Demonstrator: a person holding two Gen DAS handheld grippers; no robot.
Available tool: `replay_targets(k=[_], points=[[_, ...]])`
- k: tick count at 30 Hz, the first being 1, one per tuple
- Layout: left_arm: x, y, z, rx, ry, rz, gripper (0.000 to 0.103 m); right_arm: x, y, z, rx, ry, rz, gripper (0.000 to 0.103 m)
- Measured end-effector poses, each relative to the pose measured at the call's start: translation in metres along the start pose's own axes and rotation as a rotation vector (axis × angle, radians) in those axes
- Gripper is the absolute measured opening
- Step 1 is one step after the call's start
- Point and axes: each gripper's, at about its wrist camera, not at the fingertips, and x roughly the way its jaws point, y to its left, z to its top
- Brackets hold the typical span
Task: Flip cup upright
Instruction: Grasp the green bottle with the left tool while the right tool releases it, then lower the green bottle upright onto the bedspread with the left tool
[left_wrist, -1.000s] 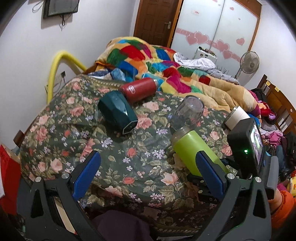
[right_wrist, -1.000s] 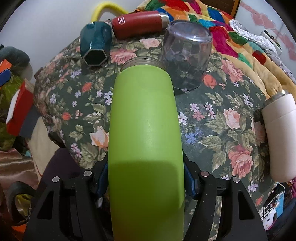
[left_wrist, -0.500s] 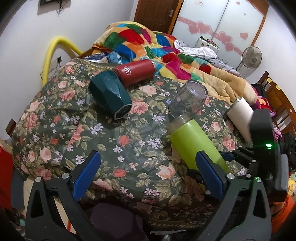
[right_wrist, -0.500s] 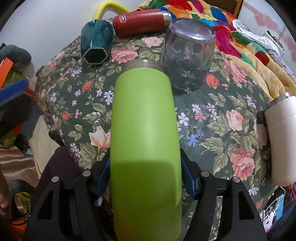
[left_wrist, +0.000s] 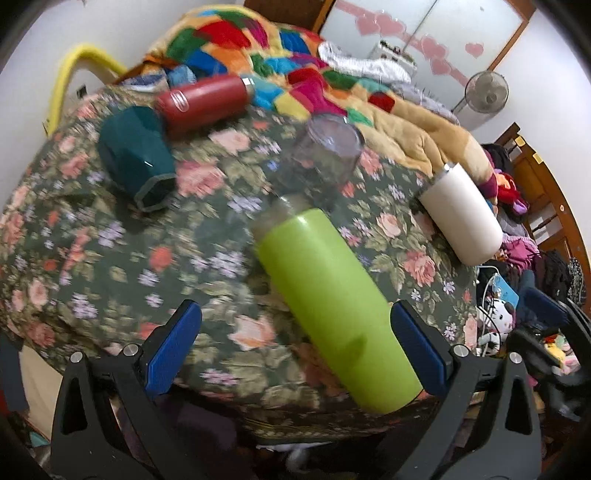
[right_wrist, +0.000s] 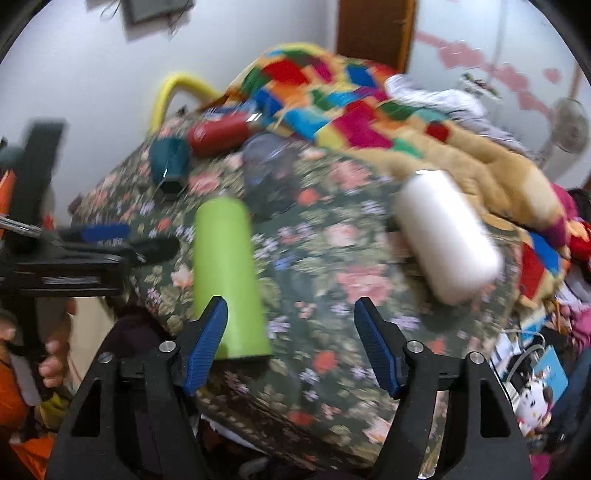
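Green cup on its side, both claws spread, empty-handed.

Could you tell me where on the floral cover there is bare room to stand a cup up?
The widest bare patch is the near-left cover, bordered by the teal cup and the green cup. A narrower strip lies between the green cup and the white cup. The far side is crowded: red bottle, clear cup, quilt.

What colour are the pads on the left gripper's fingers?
Blue pads on black fingers, clearest in the left wrist view.
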Motion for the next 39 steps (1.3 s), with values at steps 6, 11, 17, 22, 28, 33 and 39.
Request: replay_targets(k=[6,11,17,22,28,33,39], points=[[0.03,-0.004,0.009,-0.116,0.111,-0.026,0.097,-0.028,-0.016,-0.013,0.077,-0.097,-0.067,0.071],[0.055,-0.012,0.016,-0.156,0.184,0.027,0.083,-0.031,-0.019,-0.026,0.113,-0.113,-0.064,0.071],[0.069,-0.023,0.02,-0.169,0.196,0.101,0.075,-0.032,-0.023,-0.043,0.155,-0.119,-0.056,0.071],[0.065,-0.026,0.019,-0.166,0.172,0.092,0.069,-0.034,-0.026,-0.051,0.171,-0.122,-0.059,0.071],[0.029,-0.051,0.014,-0.041,0.068,0.073,0.063,-0.039,-0.035,-0.055,0.201,-0.129,-0.06,0.071],[-0.013,-0.084,0.006,0.119,-0.061,0.076,0.063,-0.041,-0.039,-0.054,0.222,-0.137,-0.065,0.071],[-0.043,-0.108,0.002,0.248,-0.183,0.1,0.063,-0.044,-0.038,-0.053,0.227,-0.151,-0.063,0.071]])
